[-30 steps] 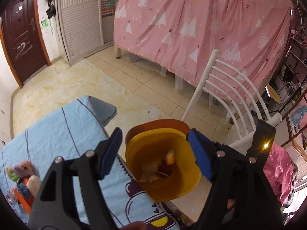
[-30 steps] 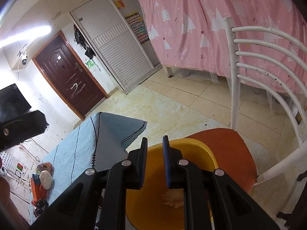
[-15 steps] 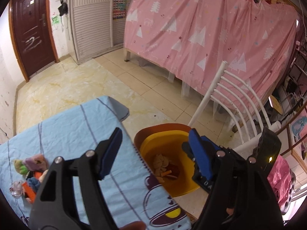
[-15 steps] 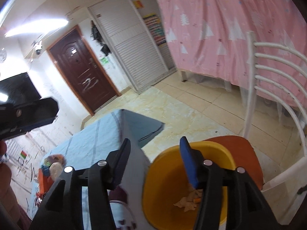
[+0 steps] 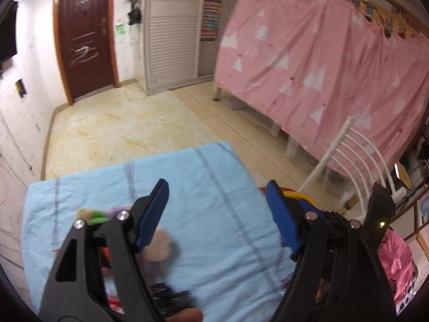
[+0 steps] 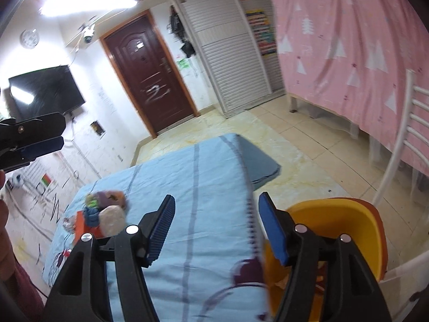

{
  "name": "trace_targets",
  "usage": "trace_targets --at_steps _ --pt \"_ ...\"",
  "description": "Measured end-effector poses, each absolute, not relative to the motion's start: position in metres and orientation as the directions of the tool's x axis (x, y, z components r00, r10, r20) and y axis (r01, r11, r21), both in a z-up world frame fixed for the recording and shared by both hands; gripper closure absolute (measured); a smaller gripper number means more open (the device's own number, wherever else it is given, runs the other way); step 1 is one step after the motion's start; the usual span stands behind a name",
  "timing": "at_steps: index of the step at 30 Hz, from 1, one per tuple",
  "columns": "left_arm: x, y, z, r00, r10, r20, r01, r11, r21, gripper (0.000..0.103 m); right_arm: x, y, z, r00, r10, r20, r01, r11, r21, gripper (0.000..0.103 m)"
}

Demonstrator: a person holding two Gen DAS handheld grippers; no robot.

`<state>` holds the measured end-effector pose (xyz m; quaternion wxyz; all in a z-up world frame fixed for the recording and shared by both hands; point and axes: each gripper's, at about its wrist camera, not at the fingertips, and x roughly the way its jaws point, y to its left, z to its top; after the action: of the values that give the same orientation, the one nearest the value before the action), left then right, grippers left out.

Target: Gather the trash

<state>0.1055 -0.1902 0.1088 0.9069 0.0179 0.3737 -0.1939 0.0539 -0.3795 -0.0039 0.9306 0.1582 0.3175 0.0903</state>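
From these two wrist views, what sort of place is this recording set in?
Most likely a lived-in bedroom or small flat: a bed behind a pink curtain, a louvred wardrobe, a wall TV and a brown entry door.

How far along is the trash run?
Done: some scraps already lie in the yellow bin on the chair. In hand: nothing; the left gripper and the right gripper are both opening, with nothing between the jaws. Left: a pile of litter sits on the blue tablecloth, ahead of both grippers.
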Motion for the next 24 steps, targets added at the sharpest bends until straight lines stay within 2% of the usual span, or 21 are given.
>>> trace_targets --at_steps 8,17,20,24 --pt "0.103 -0.099 0.099 0.688 -0.248 -0.682 0.245 0.964 -0.103 0.027 0.056 -0.320 0.001 0.742 0.367 -0.561 -0.205 0.921 0.331 0.040" --pt "0.106 -0.032 0.064 0.656 -0.169 -0.735 0.136 0.985 -0.105 0.026 0.049 -0.267 -0.004 0.666 0.467 -0.582 -0.330 0.884 0.331 0.035" --pt "0.110 -0.010 0.044 0.632 -0.145 -0.762 0.090 0.989 -0.114 0.018 0.043 -0.251 -0.008 0.635 0.499 -0.590 -0.376 0.867 0.328 0.032" --pt "0.117 0.013 0.024 0.600 -0.111 -0.792 0.035 0.993 -0.113 0.018 0.040 -0.235 -0.014 0.596 0.524 -0.609 -0.417 0.850 0.323 0.031"
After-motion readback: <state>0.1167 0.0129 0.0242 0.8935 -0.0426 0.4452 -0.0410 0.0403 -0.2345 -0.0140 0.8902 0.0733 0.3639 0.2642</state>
